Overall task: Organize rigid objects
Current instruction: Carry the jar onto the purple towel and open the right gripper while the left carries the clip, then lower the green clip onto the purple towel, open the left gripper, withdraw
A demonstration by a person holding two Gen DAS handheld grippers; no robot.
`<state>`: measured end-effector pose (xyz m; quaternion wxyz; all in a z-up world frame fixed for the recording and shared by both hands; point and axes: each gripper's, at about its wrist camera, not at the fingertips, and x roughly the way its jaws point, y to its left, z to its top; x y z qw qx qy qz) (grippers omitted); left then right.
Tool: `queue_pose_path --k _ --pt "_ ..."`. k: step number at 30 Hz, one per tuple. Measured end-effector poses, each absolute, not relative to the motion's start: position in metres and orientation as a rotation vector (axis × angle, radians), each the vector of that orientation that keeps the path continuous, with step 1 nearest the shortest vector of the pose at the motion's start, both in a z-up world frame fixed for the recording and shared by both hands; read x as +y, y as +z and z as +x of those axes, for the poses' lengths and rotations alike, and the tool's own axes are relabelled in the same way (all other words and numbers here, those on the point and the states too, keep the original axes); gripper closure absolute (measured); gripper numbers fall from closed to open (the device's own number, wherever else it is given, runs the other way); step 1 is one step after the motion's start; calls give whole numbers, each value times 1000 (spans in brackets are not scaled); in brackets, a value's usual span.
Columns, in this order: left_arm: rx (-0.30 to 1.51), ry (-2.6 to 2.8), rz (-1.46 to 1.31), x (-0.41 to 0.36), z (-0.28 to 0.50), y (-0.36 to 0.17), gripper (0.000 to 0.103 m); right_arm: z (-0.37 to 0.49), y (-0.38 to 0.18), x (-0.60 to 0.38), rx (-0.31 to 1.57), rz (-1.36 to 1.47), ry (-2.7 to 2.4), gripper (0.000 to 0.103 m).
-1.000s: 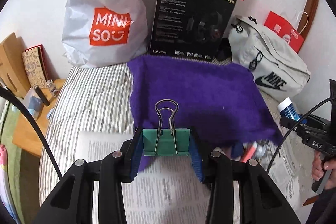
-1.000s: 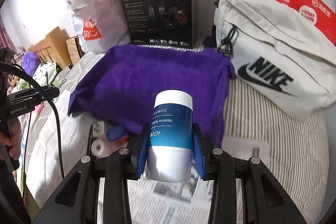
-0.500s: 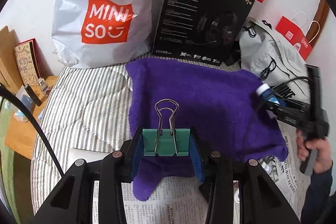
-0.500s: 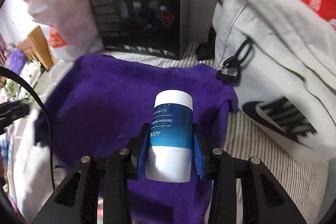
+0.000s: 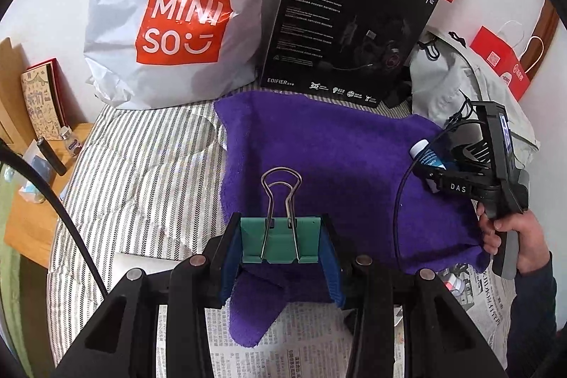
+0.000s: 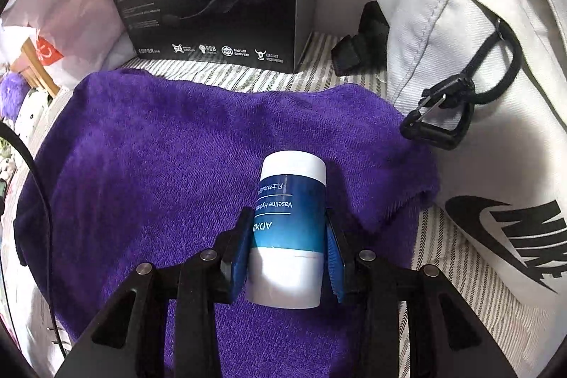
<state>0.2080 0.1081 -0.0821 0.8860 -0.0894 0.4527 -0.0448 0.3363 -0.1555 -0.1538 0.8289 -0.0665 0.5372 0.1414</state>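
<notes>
My left gripper (image 5: 280,245) is shut on a green binder clip (image 5: 280,240) with its wire handles pointing forward, held over the near edge of a purple towel (image 5: 336,158). My right gripper (image 6: 288,236) is shut on a blue and white Vaseline tube (image 6: 288,218), held low over the towel's right part (image 6: 159,165). In the left wrist view the right gripper (image 5: 430,165) and its tube (image 5: 425,153) show at the towel's right edge, with a hand behind.
A white Miniso bag (image 5: 170,23), a black headset box (image 5: 351,23) and a white Nike bag (image 6: 478,94) stand along the wall behind the towel. Newspaper (image 5: 301,342) covers the striped bed near me, with small items (image 5: 453,282) at the right. A wooden side table (image 5: 32,186) stands left.
Both grippers have moved forward over the towel with their objects. The right gripper has gone further toward the towel's far right corner and lower.
</notes>
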Motion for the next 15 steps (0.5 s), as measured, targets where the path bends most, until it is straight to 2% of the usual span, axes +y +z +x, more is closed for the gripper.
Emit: queue_pose_path --k 2,4,15 --pt "940 -102 -192 106 210 -83 64 336 -153 -157 1157 -122 315 50" --pt "957 -125 -200 104 217 -85 64 335 -152 -161 1181 -104 318 44" --pt "953 -157 -178 85 261 -93 64 285 -111 -193 1120 -41 286 44"
